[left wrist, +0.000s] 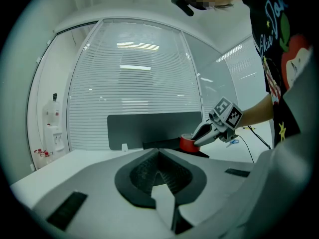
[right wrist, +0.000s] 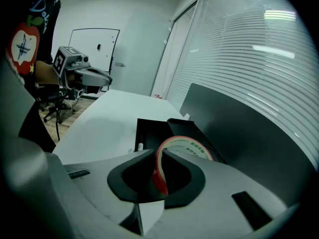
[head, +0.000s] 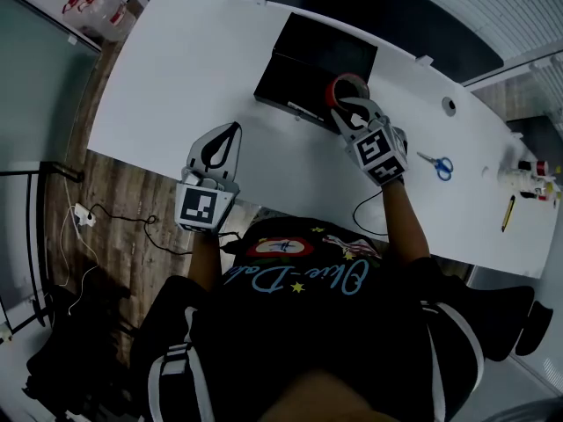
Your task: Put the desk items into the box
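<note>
– Checking in: what do your two grippers have right now?

– My right gripper (right wrist: 158, 171) is clamped on the red tape roll (right wrist: 185, 146). The roll stands on edge between the pads, and its upper half sticks out past the tips. My left gripper (left wrist: 160, 176) has its jaws together with nothing between them. In the head view it hangs at the lower left of the table (head: 193, 77), near the front edge and well apart from everything else.

– And where is the roll relative to the box?

– In the head view the roll sits at the near right corner of the black box (head: 317, 47), upper middle of the frame. The right gripper view shows the open box just beyond the tips. I can't tell whether the roll is touching the box or hanging above it.

– So how much of the job is done?

– I'd call it an early stage. There is a small pale thing by the box's near wall, but I can't make out what it is. The roll isn't released yet. Farther out, at the right of the head view, the blue-handled scissors (head: 437, 164) lie on the table, and a yellow tool (head: 508, 213) lies beyond them near the right edge. Both are well apart from the box, so I judge at least those two remain.
</note>
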Demonstrator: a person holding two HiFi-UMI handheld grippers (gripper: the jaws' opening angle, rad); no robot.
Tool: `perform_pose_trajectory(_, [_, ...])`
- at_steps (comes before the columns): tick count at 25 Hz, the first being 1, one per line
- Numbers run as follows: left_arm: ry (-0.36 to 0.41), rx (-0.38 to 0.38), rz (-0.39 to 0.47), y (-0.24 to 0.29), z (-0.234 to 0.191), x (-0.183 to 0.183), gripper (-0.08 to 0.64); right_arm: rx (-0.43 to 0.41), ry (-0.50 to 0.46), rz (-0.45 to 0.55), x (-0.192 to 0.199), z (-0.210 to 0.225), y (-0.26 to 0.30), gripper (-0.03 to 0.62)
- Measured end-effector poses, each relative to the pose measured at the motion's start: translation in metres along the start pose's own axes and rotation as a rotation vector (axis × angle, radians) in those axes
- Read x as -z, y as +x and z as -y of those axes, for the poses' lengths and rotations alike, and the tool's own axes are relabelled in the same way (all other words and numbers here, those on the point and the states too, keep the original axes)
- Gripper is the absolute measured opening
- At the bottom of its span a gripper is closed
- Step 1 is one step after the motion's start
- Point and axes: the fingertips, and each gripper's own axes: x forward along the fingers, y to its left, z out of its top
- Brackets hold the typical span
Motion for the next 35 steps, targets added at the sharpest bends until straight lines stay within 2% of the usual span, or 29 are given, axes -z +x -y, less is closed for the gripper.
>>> perform_pose_trajectory(3, [-0.004,-0.017,0.002,-0.005,-0.005,0.0,-0.006,-0.018,-0.007,-0.002,-0.003,-0.005,0.006,0.044])
perform_pose_trajectory(7, [0.032,-0.04,0.019,-0.007,-0.011,-0.001,-0.006,-0.037,-0.013,-0.007,-0.003,-0.009,0.014,0.044])
perform_pose_trajectory(14, [-0.004,-0.051,-0.001,-0.011,-0.016,0.004,-0.006,-0.062,-0.01,-0.028,0.003,-0.013,0.027,0.044])
perform_pose_trajectory(19, [0.02,-0.061,0.004,-0.01,-0.021,0.004,-0.006,-0.076,-0.005,-0.039,0.008,-0.014,0.035,0.044])
perform_pose_trajectory(35, [0.015,-0.071,-0.006,-0.006,-0.032,0.004,-0.006,-0.129,0.003,-0.083,0.025,-0.02,0.054,0.046])
